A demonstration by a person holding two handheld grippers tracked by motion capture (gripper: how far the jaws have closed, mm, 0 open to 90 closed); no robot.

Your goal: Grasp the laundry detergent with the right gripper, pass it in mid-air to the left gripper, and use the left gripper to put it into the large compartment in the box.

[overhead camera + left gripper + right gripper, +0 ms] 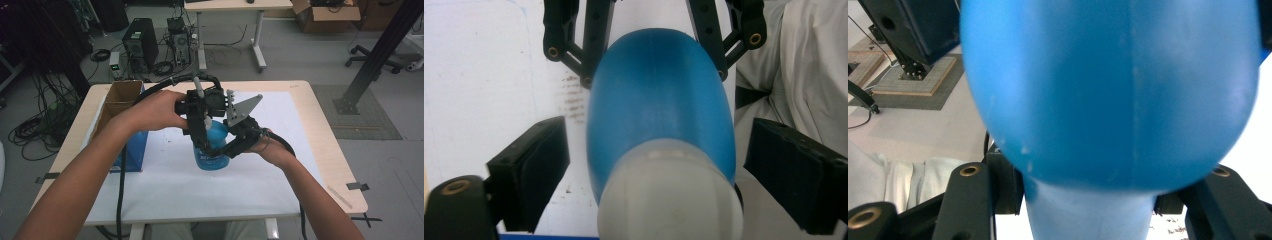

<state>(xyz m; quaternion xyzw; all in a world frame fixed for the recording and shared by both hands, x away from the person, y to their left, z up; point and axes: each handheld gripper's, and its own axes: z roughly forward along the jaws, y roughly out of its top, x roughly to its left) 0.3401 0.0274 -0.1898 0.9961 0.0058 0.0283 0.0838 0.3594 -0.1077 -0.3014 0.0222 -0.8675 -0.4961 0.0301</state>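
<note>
At far left of the high view: an open cardboard box (120, 100) on the table (325, 165), with a blue box (136, 150) just beside it, both on the white sheet (165, 185).

Next along, near table centre: left gripper (202, 137), held in the left hand (160, 110), pointed down over the top of a blue bottle (212, 147). In the left gripper view, bottle (659, 115) seen from above, its pale cap (671, 192) nearest the camera, lying between the two black pads (541, 165). Pads apart from the cap on both sides, a clear strip of white sheet visible on the left and a gap on the right. Jaws wide, not pressing on anything. No contact confirmed.

Bottle itself: standing roughly upright on the white sheet, a little left of table middle, lettering on its lower body too small to read.

Further right: right gripper (235, 145), held in the right hand (272, 150), coming in low from the right side with a grey three-cornered plate (242, 107) on top. Jaws clamped on the bottle low down. In the right gripper view, bottle (1108, 90) very close to the lens, its wide body above, its narrower part running down between the jaw arms. Exact pad contact hidden by the bottle body.

Cables trailing from both grippers toward the near edge.
</note>
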